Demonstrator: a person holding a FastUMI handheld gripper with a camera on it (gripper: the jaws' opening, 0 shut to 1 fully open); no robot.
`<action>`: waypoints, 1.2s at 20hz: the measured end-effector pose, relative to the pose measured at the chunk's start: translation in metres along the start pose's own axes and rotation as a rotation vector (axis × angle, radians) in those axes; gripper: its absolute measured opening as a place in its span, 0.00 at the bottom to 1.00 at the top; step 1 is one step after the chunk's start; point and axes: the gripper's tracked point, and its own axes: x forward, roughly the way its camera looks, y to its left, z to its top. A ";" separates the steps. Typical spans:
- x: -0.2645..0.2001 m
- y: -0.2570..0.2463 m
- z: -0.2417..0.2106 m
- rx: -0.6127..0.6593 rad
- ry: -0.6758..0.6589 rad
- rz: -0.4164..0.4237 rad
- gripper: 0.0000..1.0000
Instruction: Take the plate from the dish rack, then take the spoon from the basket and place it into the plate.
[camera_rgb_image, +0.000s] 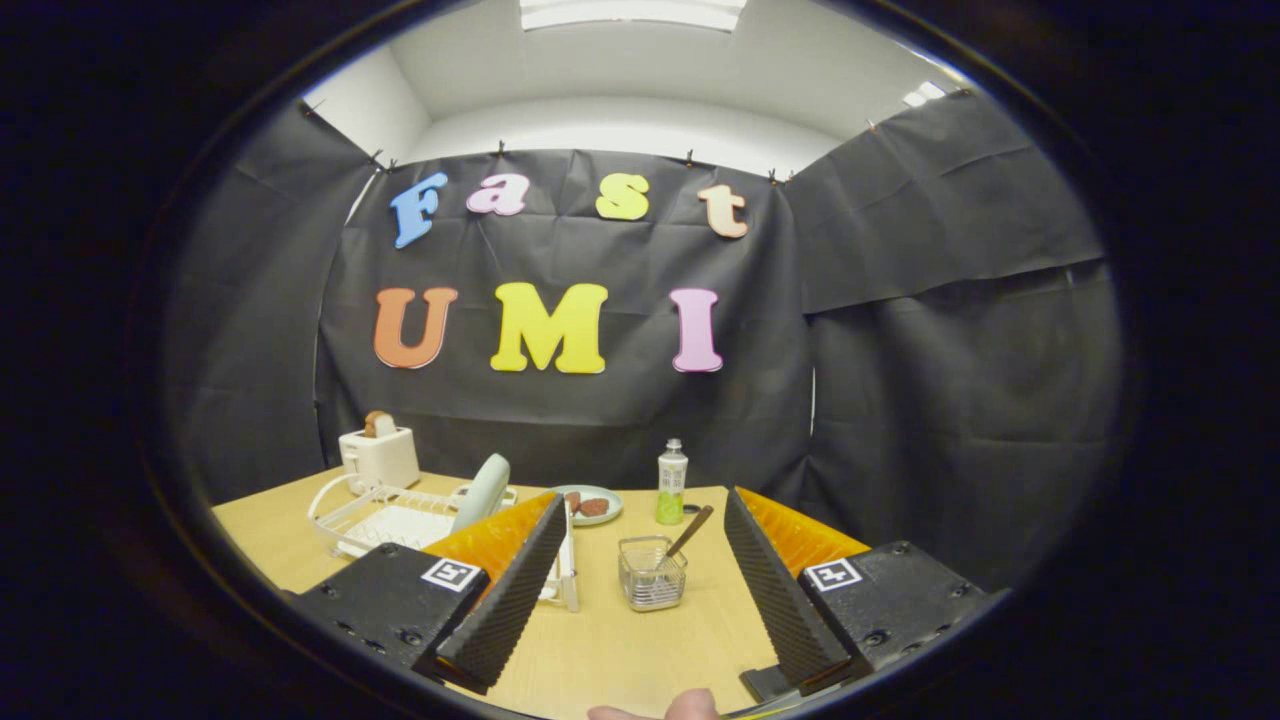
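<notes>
1. While the gripper (640, 590) hangs above the near part of the light wooden table (610, 660), its two fingers stand wide apart with nothing between them but bare tabletop and the basket farther off; it has hold of nothing.
2. On the left, partly behind the left finger, sits the white wire dish rack (385, 515), and the pale green round plate (482, 492) stands on edge in it. I judge it is kept upright in the slots so its rim offers itself to a two-finger pinch from above.
3. Just ahead of the fingers and between them is the small clear mesh basket (652, 573), with the brown-handled spoon (690, 531) leaning out toward the far right. That tilted handle is likely the easiest part to grasp.
4. Farther back rest a second pale plate holding something reddish-brown (590, 505) and, to its right, a clear bottle with green liquid (672, 483); a white toaster with bread in it (379, 452) stands at the far left. None belongs to the task.
5. A fingertip of the person's hand (690, 706) shows at the near edge.
6. Judging by this layout, the task has not begun: the plate comes first, so the open fingers should swing left toward the rack.
</notes>
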 end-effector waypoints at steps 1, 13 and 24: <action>0.001 0.002 -0.001 -0.002 0.004 0.006 1.00; 0.046 0.039 0.042 -0.042 0.030 0.106 1.00; 0.163 0.130 0.087 -0.083 0.439 0.263 1.00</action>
